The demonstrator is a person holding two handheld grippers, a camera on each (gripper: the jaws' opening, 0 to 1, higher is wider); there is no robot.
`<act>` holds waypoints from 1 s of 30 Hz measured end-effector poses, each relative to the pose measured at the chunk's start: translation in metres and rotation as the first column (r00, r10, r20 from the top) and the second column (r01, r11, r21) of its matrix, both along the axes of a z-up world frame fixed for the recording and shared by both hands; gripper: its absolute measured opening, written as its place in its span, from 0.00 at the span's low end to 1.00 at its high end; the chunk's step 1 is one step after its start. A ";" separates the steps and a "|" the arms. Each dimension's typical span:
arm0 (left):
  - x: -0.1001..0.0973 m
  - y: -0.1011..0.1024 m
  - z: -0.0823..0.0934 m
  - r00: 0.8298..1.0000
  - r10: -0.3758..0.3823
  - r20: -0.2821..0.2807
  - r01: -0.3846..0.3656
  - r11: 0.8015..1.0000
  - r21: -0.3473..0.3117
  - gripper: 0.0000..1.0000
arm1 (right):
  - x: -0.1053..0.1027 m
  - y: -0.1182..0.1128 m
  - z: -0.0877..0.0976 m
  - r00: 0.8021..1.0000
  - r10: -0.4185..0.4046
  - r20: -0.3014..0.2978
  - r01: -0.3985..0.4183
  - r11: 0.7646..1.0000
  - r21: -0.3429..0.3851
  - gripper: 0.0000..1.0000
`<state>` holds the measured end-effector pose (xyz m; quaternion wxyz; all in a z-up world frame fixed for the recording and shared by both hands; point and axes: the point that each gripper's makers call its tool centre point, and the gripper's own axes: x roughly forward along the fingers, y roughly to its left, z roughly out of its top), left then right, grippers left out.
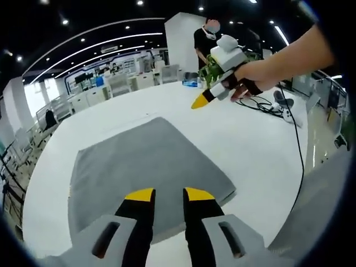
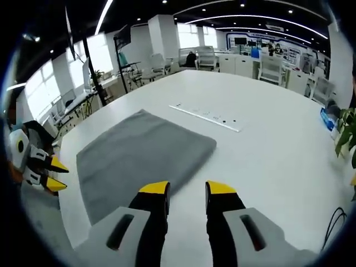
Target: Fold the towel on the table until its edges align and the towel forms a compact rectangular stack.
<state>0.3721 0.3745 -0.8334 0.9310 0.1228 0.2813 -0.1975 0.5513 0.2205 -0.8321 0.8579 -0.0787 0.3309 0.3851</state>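
left gripper (image 1: 169, 194) jaws apart, right gripper (image 2: 188, 188) jaws apart, both empty

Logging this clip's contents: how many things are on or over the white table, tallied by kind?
Flat grey cloth towel: 1
Yellow-tipped two-jaw grippers, left gripper and right gripper: 2
Black cable trailing across the round white table: 1
Green potted plant at the table's edge: 1
Total: 5
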 end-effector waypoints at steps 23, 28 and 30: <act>-0.006 -0.064 -0.029 0.993 -0.103 -0.064 0.100 0.994 -0.044 0.20 | 0.010 0.001 -0.019 0.999 0.008 -0.037 -0.007 1.000 0.017 0.24; -0.012 -0.081 -0.035 0.988 -0.128 -0.086 0.124 0.991 -0.059 0.20 | 0.012 0.003 -0.022 0.999 0.008 -0.044 -0.007 1.000 0.025 0.24; -0.014 -0.088 -0.040 0.984 -0.149 -0.098 0.143 0.988 -0.058 0.20 | 0.011 0.003 -0.024 0.999 0.011 -0.046 -0.010 1.000 0.023 0.24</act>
